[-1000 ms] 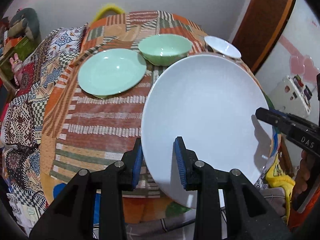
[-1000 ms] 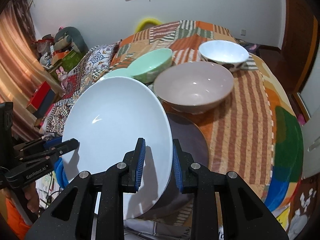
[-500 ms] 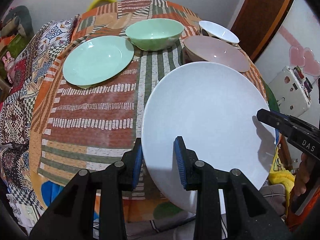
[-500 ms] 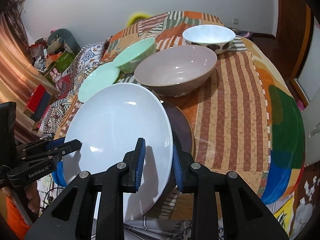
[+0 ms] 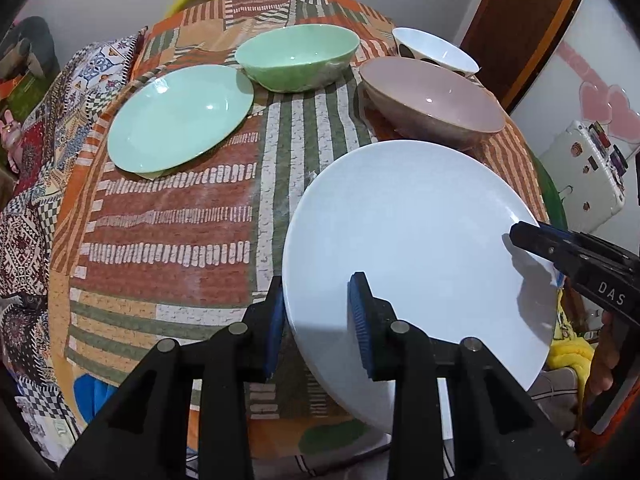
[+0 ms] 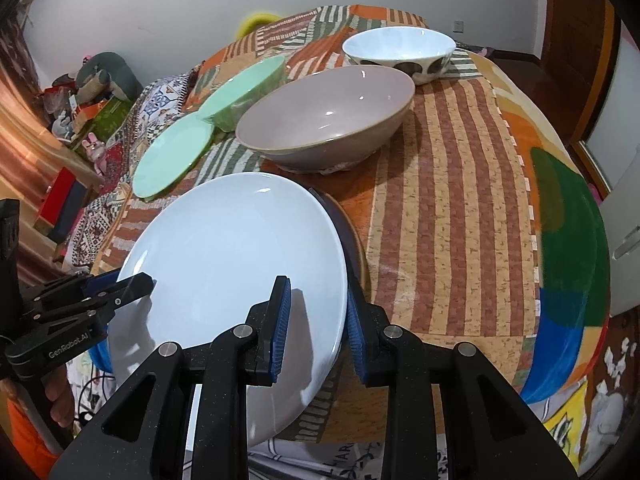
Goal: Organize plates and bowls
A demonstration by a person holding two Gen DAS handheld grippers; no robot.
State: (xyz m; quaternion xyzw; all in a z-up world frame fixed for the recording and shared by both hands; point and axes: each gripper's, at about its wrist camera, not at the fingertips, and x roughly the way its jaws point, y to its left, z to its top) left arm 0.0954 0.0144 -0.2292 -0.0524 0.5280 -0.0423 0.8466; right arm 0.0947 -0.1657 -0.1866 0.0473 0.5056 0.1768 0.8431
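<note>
A large white plate is held at the table's near edge by both grippers. My left gripper is shut on its left rim, my right gripper on its right rim, over a dark plate that lies beneath it. A mint green plate lies at the left. A mint green bowl, a mauve bowl and a white spotted bowl stand farther back.
The round table carries a patchwork cloth. A wooden door and a white appliance stand to the right. Toys and boxes crowd the floor at the left.
Both grippers have lowered the white plate toward the table's near edge. The mauve and white bowls have come into the left wrist view behind it.
</note>
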